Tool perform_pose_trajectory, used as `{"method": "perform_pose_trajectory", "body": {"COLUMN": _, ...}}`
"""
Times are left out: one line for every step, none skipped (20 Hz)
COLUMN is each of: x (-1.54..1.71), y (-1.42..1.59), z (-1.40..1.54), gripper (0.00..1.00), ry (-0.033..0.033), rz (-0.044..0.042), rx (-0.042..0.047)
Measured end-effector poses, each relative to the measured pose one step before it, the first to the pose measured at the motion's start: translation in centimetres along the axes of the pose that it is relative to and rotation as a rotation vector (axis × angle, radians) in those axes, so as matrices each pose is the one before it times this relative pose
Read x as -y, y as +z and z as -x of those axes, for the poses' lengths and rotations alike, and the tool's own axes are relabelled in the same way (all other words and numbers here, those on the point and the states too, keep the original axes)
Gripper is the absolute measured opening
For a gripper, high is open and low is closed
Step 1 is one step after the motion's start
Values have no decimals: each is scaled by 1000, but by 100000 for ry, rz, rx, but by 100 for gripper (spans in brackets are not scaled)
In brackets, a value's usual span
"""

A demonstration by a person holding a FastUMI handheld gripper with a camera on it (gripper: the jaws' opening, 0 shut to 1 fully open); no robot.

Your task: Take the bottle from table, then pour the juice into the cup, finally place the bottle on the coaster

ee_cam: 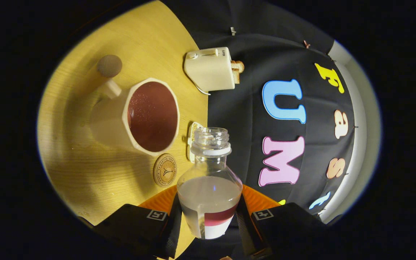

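Note:
My gripper [208,220] is shut on a clear glass bottle [209,187], both fingers pressing its lower body. The bottle has no cap, and a little reddish juice sits low in it beside a white label. The whole view is rolled, so the wooden table [85,173] stands nearly on its side. A cream, many-sided cup [146,115] with a handle sits beyond the fingers, filled with dark red juice. A round cork coaster [164,169] lies on the table between the cup and the bottle's shoulder, with nothing on it.
A cream toaster [209,68] with a slice of toast and a trailing cord stands at the table's far edge. A round cork-coloured knob [109,65] lies past the cup's handle. A small cream object [193,131] peeks out behind the bottle's neck.

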State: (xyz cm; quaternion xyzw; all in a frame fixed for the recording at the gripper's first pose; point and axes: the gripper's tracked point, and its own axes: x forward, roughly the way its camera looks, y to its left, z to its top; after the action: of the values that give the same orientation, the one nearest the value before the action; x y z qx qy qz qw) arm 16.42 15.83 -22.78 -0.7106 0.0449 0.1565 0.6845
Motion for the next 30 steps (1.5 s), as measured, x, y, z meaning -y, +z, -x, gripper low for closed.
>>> {"method": "perform_pose_trajectory", "body": {"x": -60, "y": 131, "z": -119, "gripper": 70, "ry": -7, "rz": 2143, "rx": 583}}
{"method": "perform_pose_trajectory", "body": {"x": 4, "y": 12, "z": -192, "gripper": 71, "ry": -279, "rz": 2456, "rx": 439}}
{"method": "perform_pose_trajectory", "body": {"x": -95, "y": 120, "z": -138, "gripper": 71, "ry": 58, "rz": 2746, "rx": 344}}
{"method": "perform_pose_trajectory", "body": {"x": -80, "y": 80, "z": -126, "gripper": 71, "ry": 87, "rz": 2541, "rx": 530}}
{"method": "perform_pose_trajectory", "body": {"x": 33, "y": 40, "z": -269, "gripper": 70, "ry": 201, "rz": 2198, "rx": 584}}
{"method": "perform_pose_trajectory", "body": {"x": -170, "y": 26, "z": -139, "gripper": 70, "ry": 705, "rz": 1847, "rx": 810}}
{"method": "perform_pose_trajectory", "body": {"x": -341, "y": 94, "z": -216, "gripper": 70, "ry": 1109, "rz": 2148, "rx": 733}}
{"method": "perform_pose_trajectory", "body": {"x": 62, "y": 139, "z": -81, "gripper": 70, "ry": 56, "rz": 3043, "rx": 1039}}
{"method": "perform_pose_trajectory", "body": {"x": 350, "y": 183, "z": -156, "gripper": 70, "ry": -561, "rz": 3269, "rx": 1314}}
{"method": "perform_pose_trajectory", "body": {"x": 193, "y": -19, "z": -104, "gripper": 70, "ry": -247, "rz": 2737, "rx": 1035}}
{"method": "perform_pose_trajectory", "body": {"x": -61, "y": -117, "z": -59, "gripper": 70, "ry": 200, "rz": 2048, "rx": 721}}
{"method": "perform_pose_trajectory", "body": {"x": 82, "y": -127, "z": -36, "gripper": 70, "ry": 55, "rz": 1586, "rx": 559}}
{"method": "perform_pose_trajectory", "body": {"x": 60, "y": -200, "z": -99, "gripper": 70, "ry": 81, "rz": 1291, "rx": 360}}
{"method": "perform_pose_trajectory", "body": {"x": 50, "y": -111, "z": -142, "gripper": 70, "ry": 296, "rz": 589, "rx": 326}}
{"method": "perform_pose_trajectory", "body": {"x": 43, "y": 21, "z": 17, "gripper": 70, "ry": 378, "rz": 377, "rx": 77}}
{"method": "perform_pose_trajectory", "body": {"x": 110, "y": 34, "z": -35, "gripper": 70, "ry": 148, "rz": 615, "rx": 275}}
{"method": "perform_pose_trajectory", "body": {"x": 204, "y": 72, "z": 31, "gripper": 70, "ry": -374, "rz": 1292, "rx": 631}}
{"method": "perform_pose_trajectory", "body": {"x": 311, "y": 179, "z": -14, "gripper": 70, "ry": -388, "rz": 1318, "rx": 498}}
{"method": "perform_pose_trajectory", "body": {"x": 285, "y": -35, "z": -87, "gripper": 70, "ry": -165, "rz": 949, "rx": 589}}
{"method": "perform_pose_trajectory", "body": {"x": 174, "y": -49, "z": -97, "gripper": 70, "ry": -257, "rz": 754, "rx": 385}}
{"method": "perform_pose_trajectory", "body": {"x": 323, "y": 136, "z": -81, "gripper": 70, "ry": -312, "rz": 985, "rx": 506}}
{"method": "perform_pose_trajectory", "body": {"x": 316, "y": 17, "z": -8, "gripper": 70, "ry": -584, "rz": 1629, "rx": 523}}
{"method": "perform_pose_trajectory", "body": {"x": 279, "y": 59, "z": 38, "gripper": 70, "ry": -421, "rz": 1421, "rx": 723}}
{"method": "perform_pose_trajectory", "body": {"x": 93, "y": 101, "z": -42, "gripper": 70, "ry": -143, "rz": 1141, "rx": 771}}
{"method": "perform_pose_trajectory", "body": {"x": 60, "y": 37, "z": 96, "gripper": 70, "ry": -274, "rz": 1311, "rx": 530}}
{"method": "perform_pose_trajectory", "body": {"x": 76, "y": -25, "z": 145, "gripper": 70, "ry": -384, "rz": 1340, "rx": 450}}
{"method": "perform_pose_trajectory", "body": {"x": 59, "y": -24, "z": 123, "gripper": 70, "ry": -144, "rz": 1041, "rx": 285}}
{"method": "perform_pose_trajectory", "body": {"x": 1, "y": -90, "z": -43, "gripper": 70, "ry": 244, "rz": 693, "rx": 241}}
{"method": "perform_pose_trajectory", "body": {"x": -63, "y": -117, "z": 61, "gripper": 70, "ry": 17, "rz": 850, "rx": -30}}
{"method": "perform_pose_trajectory", "body": {"x": 51, "y": -35, "z": 102, "gripper": 70, "ry": -4, "rz": 1062, "rx": -31}}
